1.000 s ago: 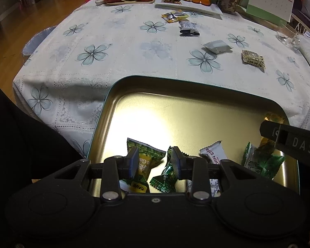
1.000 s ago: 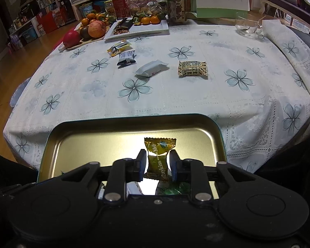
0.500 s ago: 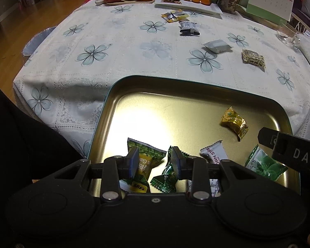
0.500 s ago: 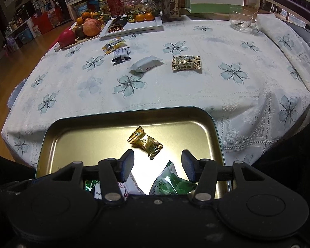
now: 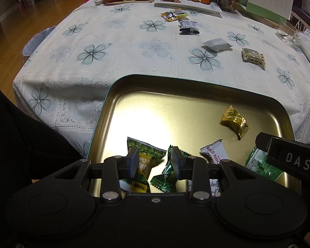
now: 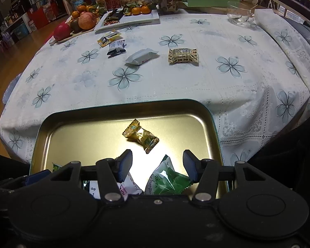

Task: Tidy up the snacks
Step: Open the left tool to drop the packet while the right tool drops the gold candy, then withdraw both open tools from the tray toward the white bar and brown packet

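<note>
Meanwhile the right claw [image 6: 157, 165] is opening, empty, above the gold candy [image 6: 141, 135] at tray [image 6: 206, 115] centre; the left claw [image 5: 155, 163] looks parted, seemingly empty

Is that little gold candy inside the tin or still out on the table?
Inside. The gold candy lies loose on the tin's floor, within its rim, ahead of the right hand-held gripper, whose opening jaws hold nothing.

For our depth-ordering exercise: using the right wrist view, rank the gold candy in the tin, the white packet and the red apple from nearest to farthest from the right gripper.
1. Gold candy: in the tin, just beyond the right gripper.
2. White packet: mid-table on the cloth.
3. Red apple: far left, on the fruit tray.
</note>
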Demonstrator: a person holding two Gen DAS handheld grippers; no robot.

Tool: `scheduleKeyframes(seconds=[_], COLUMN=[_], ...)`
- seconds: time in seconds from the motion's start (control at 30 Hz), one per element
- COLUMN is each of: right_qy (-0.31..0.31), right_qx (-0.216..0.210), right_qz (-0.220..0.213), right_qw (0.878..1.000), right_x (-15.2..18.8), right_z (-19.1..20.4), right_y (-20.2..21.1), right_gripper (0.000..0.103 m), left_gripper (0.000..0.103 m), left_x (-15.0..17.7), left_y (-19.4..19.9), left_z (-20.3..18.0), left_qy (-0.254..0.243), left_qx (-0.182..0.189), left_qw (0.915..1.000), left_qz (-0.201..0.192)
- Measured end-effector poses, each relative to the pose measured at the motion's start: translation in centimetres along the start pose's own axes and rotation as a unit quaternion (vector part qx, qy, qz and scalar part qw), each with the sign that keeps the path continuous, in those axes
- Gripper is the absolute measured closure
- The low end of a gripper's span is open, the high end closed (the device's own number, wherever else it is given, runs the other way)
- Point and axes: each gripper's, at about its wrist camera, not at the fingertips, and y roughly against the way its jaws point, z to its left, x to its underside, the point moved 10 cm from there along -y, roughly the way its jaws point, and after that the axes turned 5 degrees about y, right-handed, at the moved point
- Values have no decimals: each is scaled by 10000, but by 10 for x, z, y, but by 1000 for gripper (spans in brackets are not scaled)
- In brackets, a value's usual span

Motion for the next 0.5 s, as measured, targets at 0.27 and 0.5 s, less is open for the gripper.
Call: scheduleKeyframes(seconds=[0.27,0.5], right_qy=[157,212], right_qx=[144,241], right_qz=[-11,48], right_qw=[9998,9995], right_x=[1,3], right_z=[2,0], right_y=[0,-1], right_gripper=[45,42], left_gripper=[61,61], left_x=[0,0], left_y=[-1,-1], left_z=[0,1], left_qy=[11,-6], left_qx=[-18,-39], left_qw=[10000,10000], left_qz=[12,21])
